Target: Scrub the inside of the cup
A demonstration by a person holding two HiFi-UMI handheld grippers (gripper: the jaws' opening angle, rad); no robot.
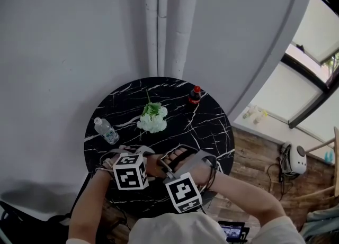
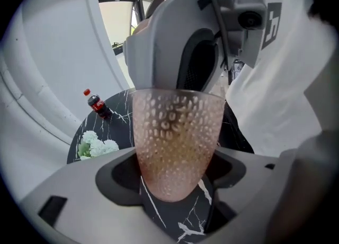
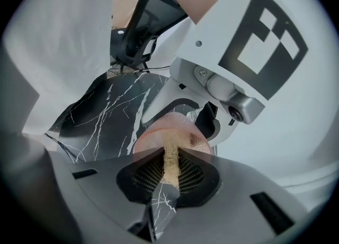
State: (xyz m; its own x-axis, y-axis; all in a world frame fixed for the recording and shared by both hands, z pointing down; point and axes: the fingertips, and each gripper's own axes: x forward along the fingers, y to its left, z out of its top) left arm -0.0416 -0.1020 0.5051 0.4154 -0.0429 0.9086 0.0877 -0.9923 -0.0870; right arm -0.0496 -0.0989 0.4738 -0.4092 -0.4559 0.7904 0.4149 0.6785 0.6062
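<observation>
A pink, dimpled, see-through cup [image 2: 175,142] stands upright between the jaws of my left gripper [image 2: 177,177], which is shut on its lower part. In the right gripper view the cup's mouth [image 3: 170,134] shows just beyond my right gripper [image 3: 170,171], which is shut on a thin tan scrubbing pad [image 3: 170,161]. The pad reaches into the cup's opening. In the head view both grippers meet over the near edge of the table, left gripper [image 1: 139,164] and right gripper [image 1: 168,168] side by side, and the cup is hidden behind them.
The round black marble table [image 1: 209,126] carries a small water bottle [image 1: 106,130] at the left, white flowers [image 1: 152,119] in the middle and a cola bottle [image 1: 195,95] at the back. Beyond the table lie a grey wall and, at the right, a wooden floor.
</observation>
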